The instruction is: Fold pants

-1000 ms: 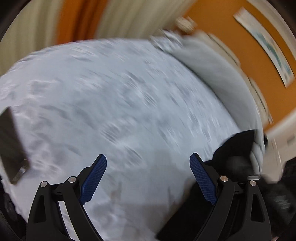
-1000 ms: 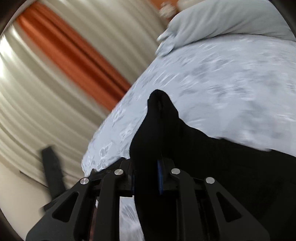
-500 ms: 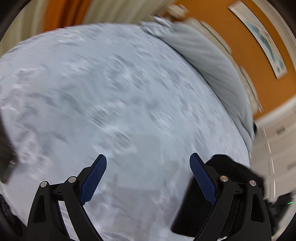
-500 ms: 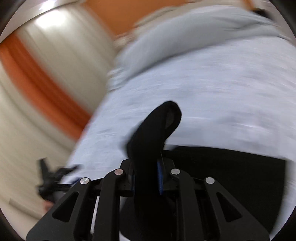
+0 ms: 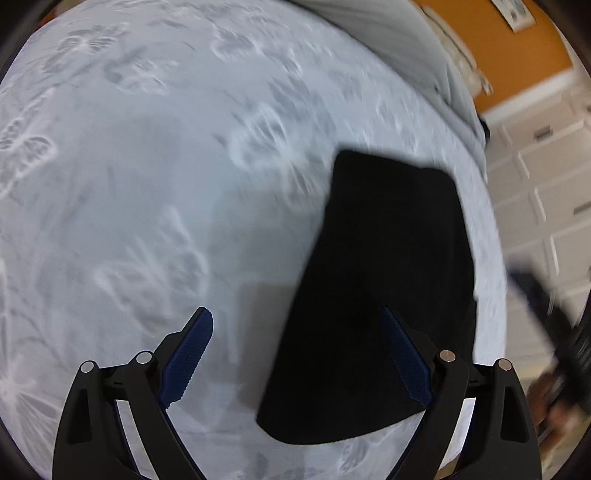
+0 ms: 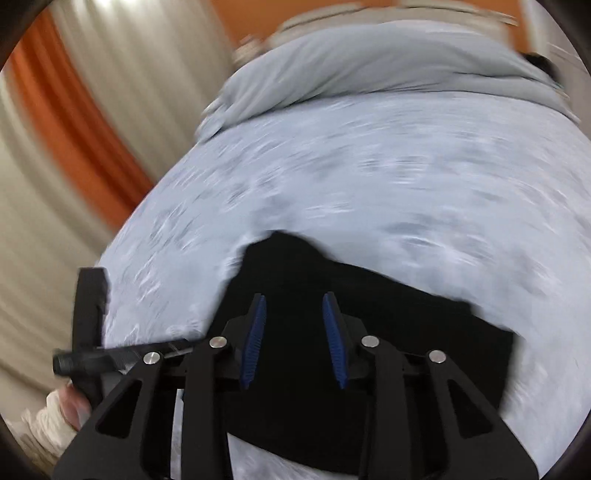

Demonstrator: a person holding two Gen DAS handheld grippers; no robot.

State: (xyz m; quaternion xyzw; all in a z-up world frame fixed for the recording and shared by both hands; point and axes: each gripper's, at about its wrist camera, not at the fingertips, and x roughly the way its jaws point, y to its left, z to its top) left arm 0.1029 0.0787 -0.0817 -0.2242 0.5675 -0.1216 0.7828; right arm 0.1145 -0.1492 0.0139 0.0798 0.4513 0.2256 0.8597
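Black pants [image 5: 384, 288] lying in a flat folded stack near the bed's [image 5: 155, 192] right edge. Right claw [image 6: 293, 332] partly open, just been opening, cloth under it but not pinched. Left claw [image 5: 306, 350] wide open above the stack's near edge, holding nothing. Could snag the top layer when pulling away and undo the fold. Maybe one corner sticking up, too blurry to tell.

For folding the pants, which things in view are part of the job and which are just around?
Part of the job:
black pants
bedspread they lie on
left gripper, jaws open
right gripper, jaws just opened off the pants

Just around:
grey duvet
curtains
picture
cupboard doors
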